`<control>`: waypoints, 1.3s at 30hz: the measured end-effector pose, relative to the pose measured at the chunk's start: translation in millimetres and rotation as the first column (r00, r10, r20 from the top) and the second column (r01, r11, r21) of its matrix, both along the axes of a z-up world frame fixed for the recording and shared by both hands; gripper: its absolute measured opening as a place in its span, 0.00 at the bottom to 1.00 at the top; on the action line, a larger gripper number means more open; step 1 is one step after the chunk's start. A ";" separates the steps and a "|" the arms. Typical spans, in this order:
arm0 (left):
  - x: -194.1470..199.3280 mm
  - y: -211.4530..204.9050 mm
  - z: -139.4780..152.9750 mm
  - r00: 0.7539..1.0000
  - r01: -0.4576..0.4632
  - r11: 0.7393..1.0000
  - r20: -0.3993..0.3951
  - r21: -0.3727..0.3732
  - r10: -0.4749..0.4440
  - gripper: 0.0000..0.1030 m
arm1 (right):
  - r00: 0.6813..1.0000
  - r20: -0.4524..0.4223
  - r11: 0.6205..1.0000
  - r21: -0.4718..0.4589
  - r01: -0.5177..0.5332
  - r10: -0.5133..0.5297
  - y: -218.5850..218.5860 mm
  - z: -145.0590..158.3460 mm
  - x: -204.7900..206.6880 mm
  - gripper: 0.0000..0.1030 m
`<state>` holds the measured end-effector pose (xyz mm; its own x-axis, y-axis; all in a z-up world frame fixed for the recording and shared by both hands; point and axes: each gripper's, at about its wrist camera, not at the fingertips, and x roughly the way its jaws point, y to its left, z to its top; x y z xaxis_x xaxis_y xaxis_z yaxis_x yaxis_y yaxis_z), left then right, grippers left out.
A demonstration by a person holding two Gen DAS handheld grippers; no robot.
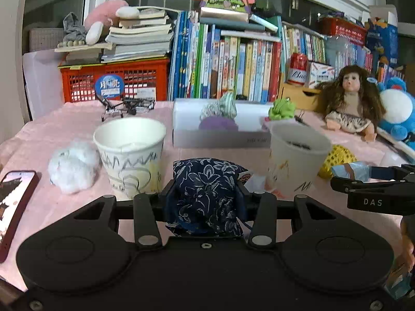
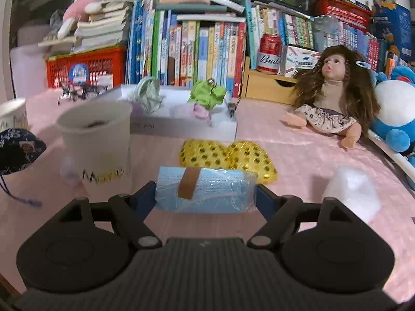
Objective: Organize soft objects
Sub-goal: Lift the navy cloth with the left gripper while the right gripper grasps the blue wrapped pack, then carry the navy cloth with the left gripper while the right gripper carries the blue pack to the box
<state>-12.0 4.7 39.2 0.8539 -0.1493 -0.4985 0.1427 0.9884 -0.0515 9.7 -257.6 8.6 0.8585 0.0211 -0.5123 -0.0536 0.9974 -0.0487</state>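
Observation:
My left gripper [image 1: 205, 199] is shut on a dark blue floral pouch [image 1: 205, 178], held just above the pink tablecloth, in front of two paper cups [image 1: 131, 153] [image 1: 295, 160]. My right gripper [image 2: 206, 194] is shut on a light blue wrapped mask pack [image 2: 207, 189] taped with a brown strip. It also shows at the right edge of the left wrist view, with the pack [image 1: 350, 171] in it. The pouch [image 2: 18, 150] appears at the left of the right wrist view. Beyond the pack lie yellow sequined cushions [image 2: 228, 158].
A white box [image 2: 181, 121] holds green, purple and striped soft items. White fluffy balls [image 1: 72, 168] [image 2: 352, 189] lie on the cloth. A phone [image 1: 15, 199] sits at the left, a doll [image 2: 334, 96] and a blue plush [image 2: 396, 108] at the right. Books and a red crate line the back.

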 end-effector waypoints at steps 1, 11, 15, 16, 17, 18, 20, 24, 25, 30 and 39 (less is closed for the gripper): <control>1.3 0.3 3.1 1.000 0.003 1.000 0.000 -0.007 -0.003 0.41 | 1.000 0.004 1.000 0.010 0.005 -0.005 -2.4 2.5 0.3 0.79; 19.3 -3.3 26.0 0.998 0.044 0.999 0.038 -0.028 -0.043 0.41 | 0.998 0.003 0.996 0.063 0.059 -0.059 -18.9 29.7 6.5 0.79; 28.0 -9.3 39.9 0.996 0.083 0.995 0.045 -0.050 -0.081 0.41 | 0.997 0.011 0.993 0.092 0.069 -0.070 -26.5 46.4 9.0 0.79; 29.8 -11.1 44.0 0.995 0.093 0.994 0.047 -0.053 -0.090 0.41 | 0.997 0.016 0.993 0.094 0.070 -0.072 -27.3 49.8 9.3 0.79; 31.8 -12.3 48.4 0.994 0.103 0.993 0.051 -0.059 -0.100 0.41 | 0.997 0.022 0.993 0.095 0.072 -0.074 -28.3 53.7 10.1 0.79; 34.3 -13.5 53.2 0.992 0.114 0.991 0.052 -0.066 -0.111 0.41 | 0.997 0.027 0.993 0.095 0.072 -0.075 -29.3 56.9 10.9 0.79; 39.3 -15.3 61.4 0.990 0.135 0.988 0.050 -0.080 -0.132 0.41 | 0.997 0.032 0.993 0.101 0.067 -0.070 -31.3 62.9 14.0 0.79; 48.9 -19.0 78.4 0.986 0.165 0.983 0.045 -0.086 -0.162 0.41 | 0.998 0.030 0.993 0.105 0.054 -0.057 -31.9 70.2 23.9 0.79; 52.2 -19.5 81.9 0.985 0.170 0.982 0.041 -0.084 -0.167 0.41 | 0.998 0.028 0.993 0.107 0.049 -0.052 -31.6 71.3 26.7 0.79; 73.6 -19.2 95.9 0.986 0.164 0.982 0.006 -0.091 -0.164 0.41 | 1.000 0.018 0.993 0.121 0.014 -0.017 -28.2 76.2 47.0 0.79; 126.1 -15.9 112.8 0.985 0.134 0.987 -0.093 -0.093 -0.143 0.41 | 0.999 -0.028 0.991 0.128 -0.032 0.036 -23.3 86.4 93.6 0.79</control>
